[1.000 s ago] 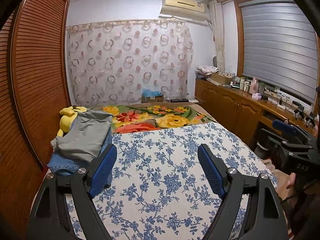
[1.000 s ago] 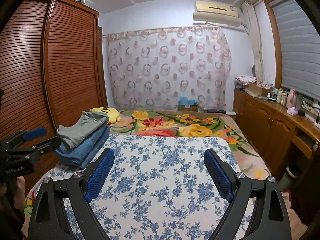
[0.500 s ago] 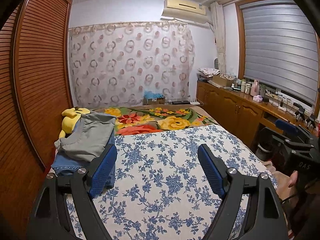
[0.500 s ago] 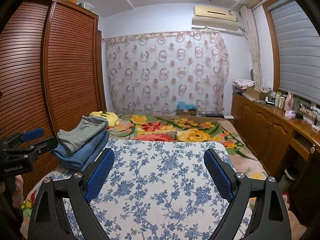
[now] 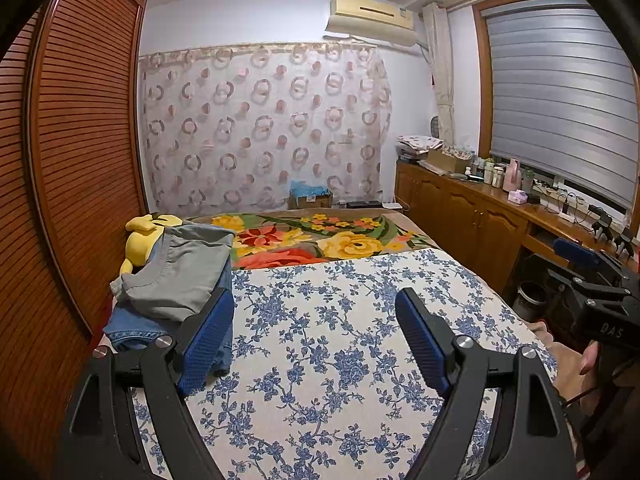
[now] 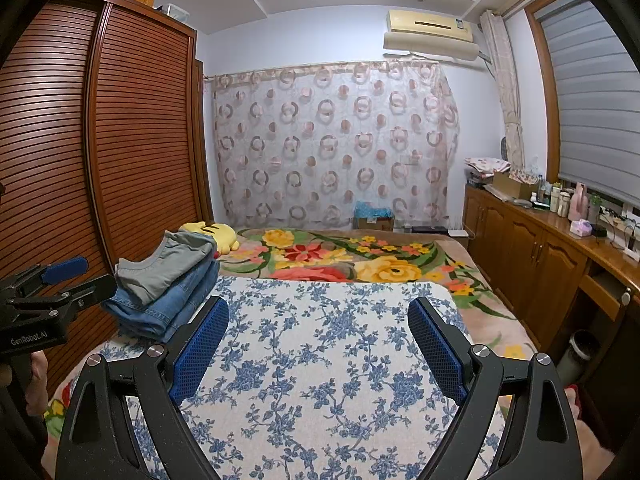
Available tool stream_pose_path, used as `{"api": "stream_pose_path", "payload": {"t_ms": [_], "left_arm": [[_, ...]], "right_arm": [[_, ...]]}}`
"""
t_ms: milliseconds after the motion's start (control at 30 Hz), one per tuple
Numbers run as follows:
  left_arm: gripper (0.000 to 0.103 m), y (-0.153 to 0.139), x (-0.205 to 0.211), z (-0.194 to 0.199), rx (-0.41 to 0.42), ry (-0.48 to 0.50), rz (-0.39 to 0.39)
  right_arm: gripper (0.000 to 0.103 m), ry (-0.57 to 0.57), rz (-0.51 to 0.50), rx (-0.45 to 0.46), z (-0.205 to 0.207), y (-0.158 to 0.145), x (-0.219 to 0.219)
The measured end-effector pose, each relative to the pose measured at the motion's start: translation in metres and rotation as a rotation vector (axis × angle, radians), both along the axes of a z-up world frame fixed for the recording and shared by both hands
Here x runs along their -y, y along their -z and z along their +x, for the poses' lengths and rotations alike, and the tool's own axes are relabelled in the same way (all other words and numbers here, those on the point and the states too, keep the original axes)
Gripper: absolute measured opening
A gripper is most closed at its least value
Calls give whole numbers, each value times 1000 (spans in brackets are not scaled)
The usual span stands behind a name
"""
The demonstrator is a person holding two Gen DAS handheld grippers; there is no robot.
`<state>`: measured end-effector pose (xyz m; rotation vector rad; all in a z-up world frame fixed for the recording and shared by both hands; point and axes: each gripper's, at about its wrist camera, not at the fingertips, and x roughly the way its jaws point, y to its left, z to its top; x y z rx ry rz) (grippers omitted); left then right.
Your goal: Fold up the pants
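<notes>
Left gripper (image 5: pixel 314 334) jaws spread wide, empty, above blue-flowered sheet (image 5: pixel 340 340). Right gripper (image 6: pixel 318 344) likewise spread, empty, over same sheet. Folded grey pants (image 6: pixel 166 266) atop folded jeans (image 6: pixel 168 306), stacked at sheet's far-left corner, yellow plush (image 6: pixel 216 234) just beyond

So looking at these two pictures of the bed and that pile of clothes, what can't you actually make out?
- Folded blue denim jeans: left wrist view, largely covered by the grey folded garment and the open left tool.
- How many jeans are stacked: unclear in either view.
- Yellow plush toy: right wrist view, partly hidden behind the pile.
- Small bottles on the wooden counter: too small to read.
- Open right tool: grips nothing.
</notes>
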<state>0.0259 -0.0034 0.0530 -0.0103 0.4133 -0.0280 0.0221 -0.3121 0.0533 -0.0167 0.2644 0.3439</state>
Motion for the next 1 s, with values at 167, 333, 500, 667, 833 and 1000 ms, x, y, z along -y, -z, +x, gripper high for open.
{"api": "stream_pose_path", "payload": {"t_ms": [167,333,500,667,833,1000], "left_arm": [[83,0,0,0,1,1,1],[83,0,0,0,0,0,0],[83,0,0,0,1,-1,1],[83,0,-1,0,2,0,1],[83,0,-1,0,1,0,1],[83,0,-1,0,2,-1,2]], "right_arm": [[92,0,1,-1,2,1,0],[92,0,0,0,3,1,0],[92,1,1,1,2,1,0],[92,1,1,2,2,1,0],[92,0,1,1,2,1,0],[92,1,0,1,2,1,0]]}}
